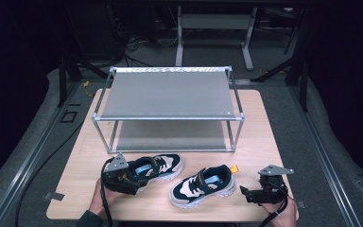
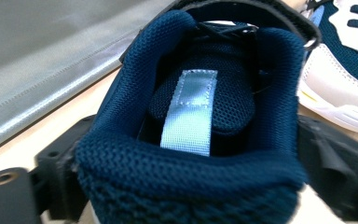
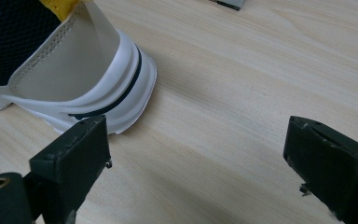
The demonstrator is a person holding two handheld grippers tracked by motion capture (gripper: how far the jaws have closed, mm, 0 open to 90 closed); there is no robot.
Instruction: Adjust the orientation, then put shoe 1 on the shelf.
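Altogether two navy, cream and white chunky-soled sneakers lie on the pale wooden table (image 1: 80, 189), side by side in front of one metal-framed rack with grey fabric shelves (image 1: 168, 94), which has two tiers. Two hand-held grippers are at work, one per hand.

One sneaker, the left shoe (image 1: 153, 169), lies with its toe toward the right and its heel at the left gripper (image 1: 131, 182). In the left gripper view the heel collar of this shoe (image 2: 191, 154) sits between the two black jaws, one jaw showing at each side of the navy mesh, and a single silver-grey pull strap runs down inside the opening. The jaws straddle the heel at nearly their widest; whether the pads press on the fabric I cannot tell, so a grip is not certain.

Its partner, the right shoe (image 1: 202, 185), lies just beside it, toe toward the lower left, with one yellow tab at its heel. The right gripper (image 1: 246, 194) rests low over the table just off that heel (image 3: 98, 79); its two jaws stand wide apart with only bare wood between them, one jaw close to the white sole.
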